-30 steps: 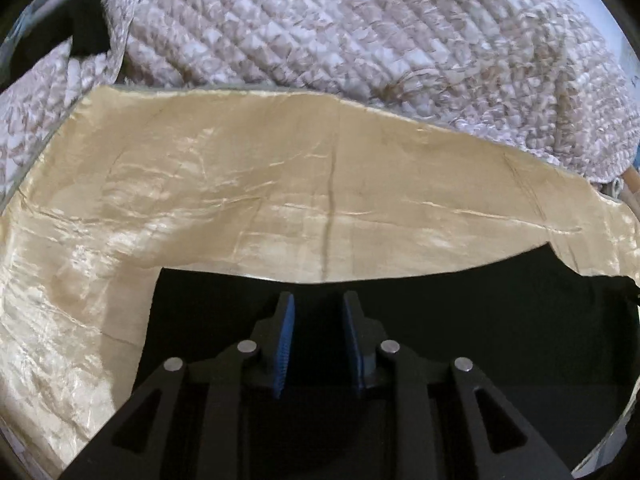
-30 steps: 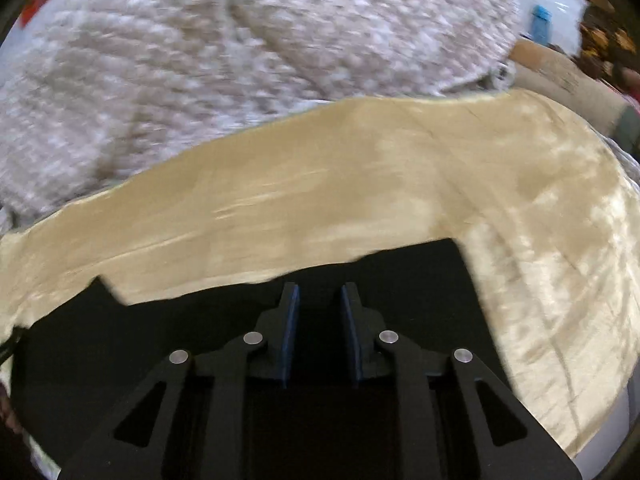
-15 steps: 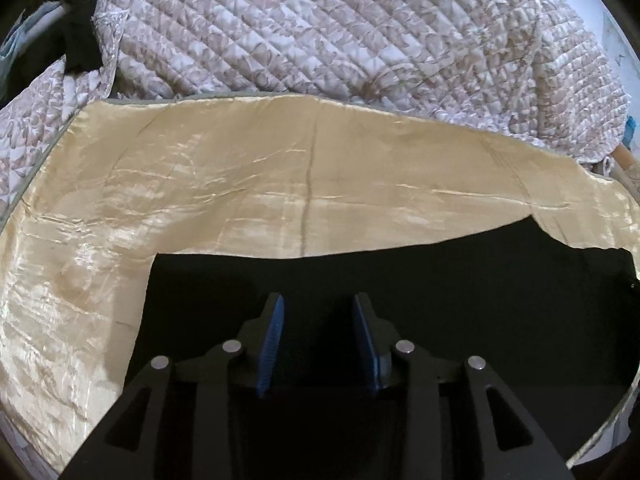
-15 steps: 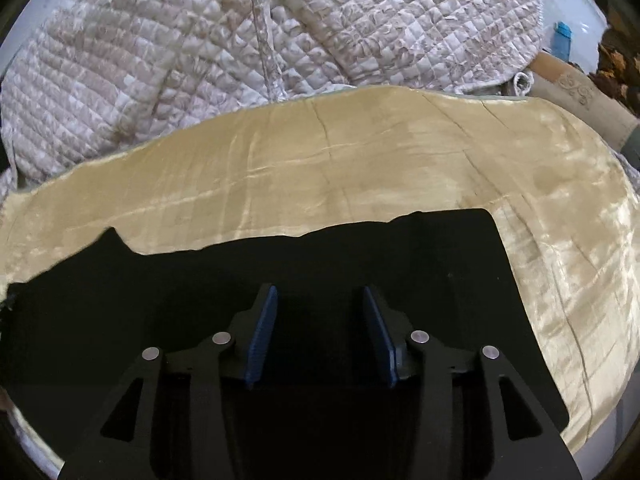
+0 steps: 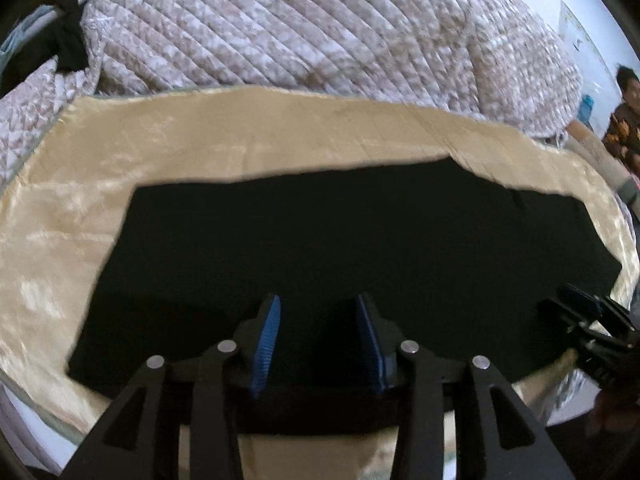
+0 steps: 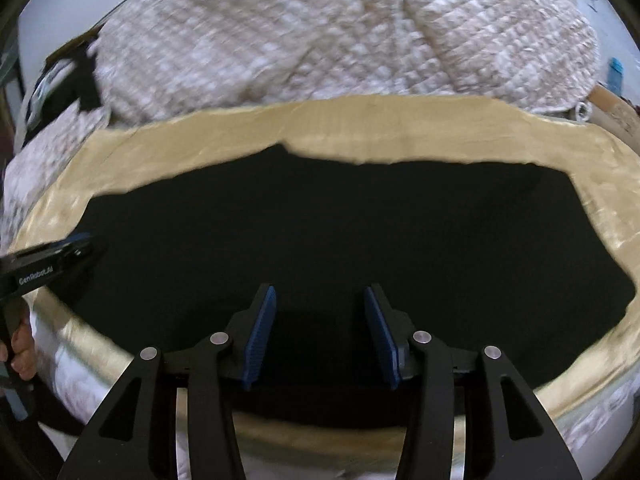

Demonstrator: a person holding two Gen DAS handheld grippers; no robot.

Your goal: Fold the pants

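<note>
Since a second earlier both claws had drawn back from the black pants, so far more of the garment showed in each view. The left gripper and right gripper had just been opening; each stood partly open, gripping nothing. The pants lay flat on the gold satin cloth, ahead of and below both sets of fingers, before the quilted blanket.

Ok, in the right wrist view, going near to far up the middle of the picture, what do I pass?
Right gripper with open fingers → black pants → gold satin cloth → quilted blanket.
</note>
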